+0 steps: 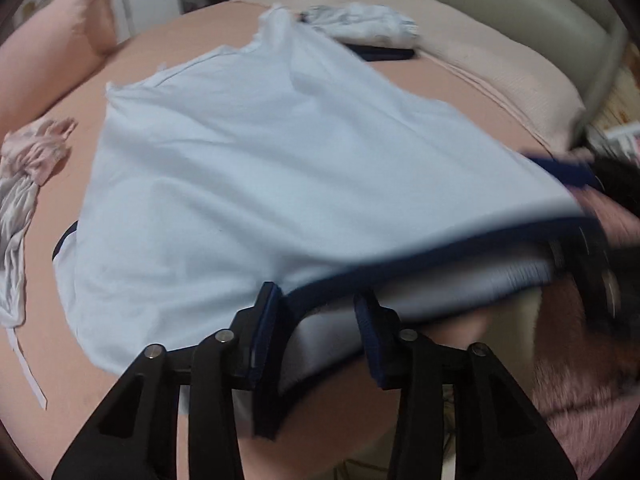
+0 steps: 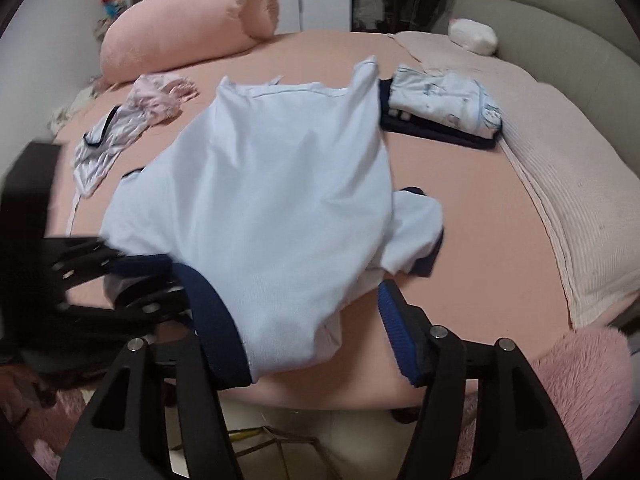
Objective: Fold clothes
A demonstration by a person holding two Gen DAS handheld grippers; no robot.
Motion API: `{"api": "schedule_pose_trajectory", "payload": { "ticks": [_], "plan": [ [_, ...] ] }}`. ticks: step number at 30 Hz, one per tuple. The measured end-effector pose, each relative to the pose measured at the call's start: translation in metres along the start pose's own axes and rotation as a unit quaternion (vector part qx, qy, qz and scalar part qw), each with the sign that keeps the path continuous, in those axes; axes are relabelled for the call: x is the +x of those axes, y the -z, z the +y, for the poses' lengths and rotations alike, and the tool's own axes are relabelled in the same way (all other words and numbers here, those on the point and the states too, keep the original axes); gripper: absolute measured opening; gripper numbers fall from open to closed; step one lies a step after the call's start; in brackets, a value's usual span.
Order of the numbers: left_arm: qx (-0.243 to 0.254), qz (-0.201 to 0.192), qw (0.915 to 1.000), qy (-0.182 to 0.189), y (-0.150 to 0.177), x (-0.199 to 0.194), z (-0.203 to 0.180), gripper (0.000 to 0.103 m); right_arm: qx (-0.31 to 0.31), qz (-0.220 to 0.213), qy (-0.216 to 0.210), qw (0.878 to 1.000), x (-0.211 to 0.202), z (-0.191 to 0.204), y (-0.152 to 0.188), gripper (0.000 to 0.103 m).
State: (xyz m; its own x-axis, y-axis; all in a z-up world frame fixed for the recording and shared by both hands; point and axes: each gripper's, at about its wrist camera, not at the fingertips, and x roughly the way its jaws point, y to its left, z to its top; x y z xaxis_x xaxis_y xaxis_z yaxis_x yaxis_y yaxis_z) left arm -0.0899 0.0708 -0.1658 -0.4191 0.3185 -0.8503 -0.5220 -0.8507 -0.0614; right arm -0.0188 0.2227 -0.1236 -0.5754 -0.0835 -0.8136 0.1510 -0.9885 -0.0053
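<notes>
Pale blue shirt with navy trim lies spread on the pink bed, long axis running from the near bed edge toward the far side; navy-banded edge nearest, plain hemmed edge farthest. One short sleeve sticks out to the right. No readable print.

Left gripper: jaws apart, navy band passing between them, pads not pressing.
Right gripper: jaws wide apart, near corner of shirt lying between.

Folded stack beyond, far right; crumpled garments far left; pink bolster behind.
</notes>
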Motion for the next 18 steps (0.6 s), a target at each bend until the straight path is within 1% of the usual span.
{"api": "schedule_pose_trajectory", "payload": {
  "ticks": [1, 2, 3, 4, 5, 7, 8, 9, 10, 11, 15, 16, 18],
  "plan": [
    [-0.024, -0.016, 0.9996, 0.002, -0.002, -0.005, 0.006, 0.028, -0.005, 0.012, 0.002, 1.0, 0.003, 0.002, 0.003, 0.06],
    [-0.047, -0.037, 0.9981, 0.01, -0.002, -0.013, 0.011, 0.022, -0.011, 0.025, 0.005, 1.0, 0.006, 0.004, 0.005, 0.06],
    [-0.059, -0.054, 0.9967, 0.011, -0.001, -0.021, 0.013, 0.017, -0.016, 0.037, 0.007, 0.999, 0.009, 0.006, 0.008, 0.06],
    [-0.067, -0.067, 0.9955, 0.007, 0.0, -0.027, 0.013, 0.017, -0.022, 0.05, 0.01, 0.998, 0.012, 0.008, 0.011, 0.06],
    [-0.062, -0.072, 0.9954, -0.007, 0.002, -0.031, 0.011, 0.016, -0.014, 0.047, 0.003, 0.999, 0.009, 0.006, 0.01, 0.06],
    [-0.033, -0.047, 0.9981, -0.021, 0.008, -0.025, 0.002, 0.016, 0.012, 0.018, -0.015, 1.0, -0.002, -0.002, 0.005, 0.06],
    [-0.023, -0.027, 0.9992, -0.016, 0.013, -0.019, -0.001, 0.017, 0.019, -0.001, -0.02, 1.0, -0.008, -0.003, 0.0, 0.061],
    [-0.022, -0.006, 0.9997, -0.011, 0.019, -0.011, -0.001, 0.017, 0.019, -0.014, -0.028, 0.999, -0.012, -0.003, -0.004, 0.063],
    [-0.024, 0.009, 0.9996, -0.009, 0.025, -0.005, 0.0, 0.017, 0.016, -0.023, -0.038, 0.999, -0.015, -0.001, -0.007, 0.068],
    [-0.026, 0.022, 0.9994, -0.007, 0.03, 0.0, 0.001, 0.017, 0.006, -0.019, -0.05, 0.999, -0.013, 0.003, -0.009, 0.08],
    [-0.058, 0.028, 0.9979, 0.011, 0.027, -0.004, 0.014, 0.017, 0.007, 0.024, -0.068, 0.997, 0.003, 0.006, -0.001, 0.079],
    [-0.07, 0.028, 0.997, 0.017, 0.028, -0.008, 0.019, 0.017, 0.011, 0.023, -0.07, 0.997, 0.002, 0.004, 0.0, 0.079],
    [-0.096, 0.024, 0.9946, 0.031, 0.032, -0.018, 0.03, 0.018, 0.011, 0.004, -0.057, 0.998, -0.008, 0.001, -0.003, 0.079]
  ]
}}
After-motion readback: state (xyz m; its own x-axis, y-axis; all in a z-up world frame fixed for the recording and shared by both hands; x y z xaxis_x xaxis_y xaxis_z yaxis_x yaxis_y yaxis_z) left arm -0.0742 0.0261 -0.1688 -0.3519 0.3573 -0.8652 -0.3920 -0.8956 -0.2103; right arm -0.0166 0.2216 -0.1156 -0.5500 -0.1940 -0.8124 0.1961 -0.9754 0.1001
